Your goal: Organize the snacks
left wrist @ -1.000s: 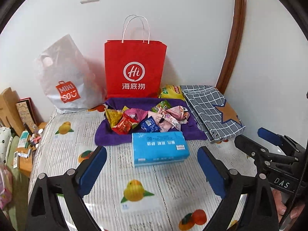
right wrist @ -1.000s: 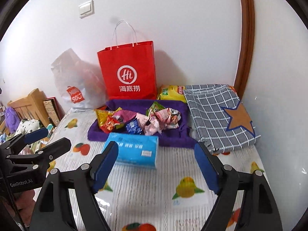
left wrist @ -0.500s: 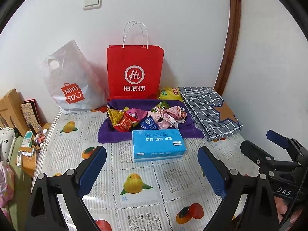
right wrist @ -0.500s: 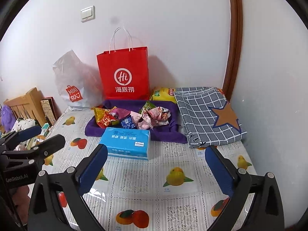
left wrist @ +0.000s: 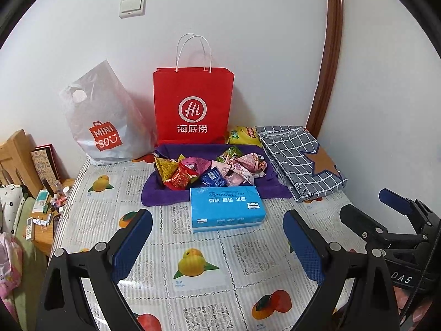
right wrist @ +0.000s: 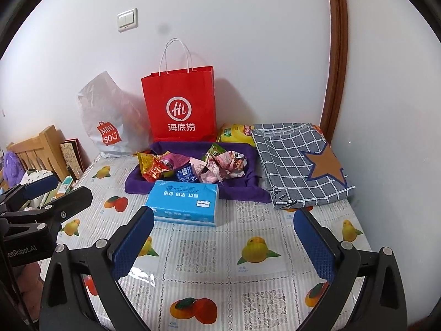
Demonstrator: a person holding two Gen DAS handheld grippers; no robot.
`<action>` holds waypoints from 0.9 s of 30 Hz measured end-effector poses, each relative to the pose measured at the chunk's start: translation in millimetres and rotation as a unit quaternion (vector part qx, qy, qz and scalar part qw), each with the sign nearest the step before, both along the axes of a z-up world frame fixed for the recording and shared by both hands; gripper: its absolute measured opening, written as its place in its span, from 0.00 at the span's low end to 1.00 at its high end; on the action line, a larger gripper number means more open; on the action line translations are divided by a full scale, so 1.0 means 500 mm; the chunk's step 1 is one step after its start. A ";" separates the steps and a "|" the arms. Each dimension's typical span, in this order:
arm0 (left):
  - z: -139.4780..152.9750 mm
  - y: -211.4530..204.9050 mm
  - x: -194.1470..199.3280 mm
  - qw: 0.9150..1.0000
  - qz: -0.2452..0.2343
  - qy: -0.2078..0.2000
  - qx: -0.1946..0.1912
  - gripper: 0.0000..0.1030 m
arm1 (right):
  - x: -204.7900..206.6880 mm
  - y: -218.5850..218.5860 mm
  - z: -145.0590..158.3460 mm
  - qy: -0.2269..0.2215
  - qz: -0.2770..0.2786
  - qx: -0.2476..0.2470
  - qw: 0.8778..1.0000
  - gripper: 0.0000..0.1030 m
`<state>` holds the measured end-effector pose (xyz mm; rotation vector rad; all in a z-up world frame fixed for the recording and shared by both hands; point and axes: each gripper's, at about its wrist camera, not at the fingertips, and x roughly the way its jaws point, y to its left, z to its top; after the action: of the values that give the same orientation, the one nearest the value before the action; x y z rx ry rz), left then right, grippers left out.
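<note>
Both claws idle: right gripper (right wrist: pixel 223 244) has just been opening, jaws now wide apart with nothing between them; left gripper (left wrist: pixel 217 244) likewise spread and empty. Snacks (left wrist: pixel 209 171) lie in a loose, crinkly foil heap on the purple cloth (left wrist: pixel 165 195), far-centre of the table (left wrist: pixel 193 298), just behind the blue tissue pack (left wrist: pixel 226 209). Judgement: reach over the pack, pinch one wrapper by its edge, lift clear.

Red bag (left wrist: pixel 193 104), purple cloth (left wrist: pixel 162 195), blue-checked fabric (left wrist: pixel 297 160).

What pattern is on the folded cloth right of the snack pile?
Grey with a white grid and an orange-brown star; folded cloth shows best in the right wrist view.
</note>
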<state>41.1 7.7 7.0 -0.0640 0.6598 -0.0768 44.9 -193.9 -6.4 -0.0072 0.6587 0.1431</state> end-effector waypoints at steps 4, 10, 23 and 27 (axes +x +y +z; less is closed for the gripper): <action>0.001 0.000 -0.001 1.000 0.000 0.000 0.000 0.93 | -0.002 -0.002 0.001 -0.001 0.000 0.001 1.000 0.97; 0.002 -0.001 -0.002 1.000 -0.001 0.000 0.001 0.93 | -0.003 -0.005 0.003 -0.002 0.000 0.001 1.000 0.97; 0.005 -0.002 -0.005 1.000 0.000 -0.002 0.001 0.93 | -0.003 -0.004 0.006 -0.003 -0.002 0.002 1.000 0.97; 0.005 -0.002 -0.005 1.000 0.000 -0.002 0.001 0.93 | -0.004 -0.005 0.006 -0.003 -0.002 0.005 1.000 0.97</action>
<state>38.5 6.9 9.5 -0.0611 0.6560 -0.0763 42.7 -196.4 -3.4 0.0032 0.6519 0.1418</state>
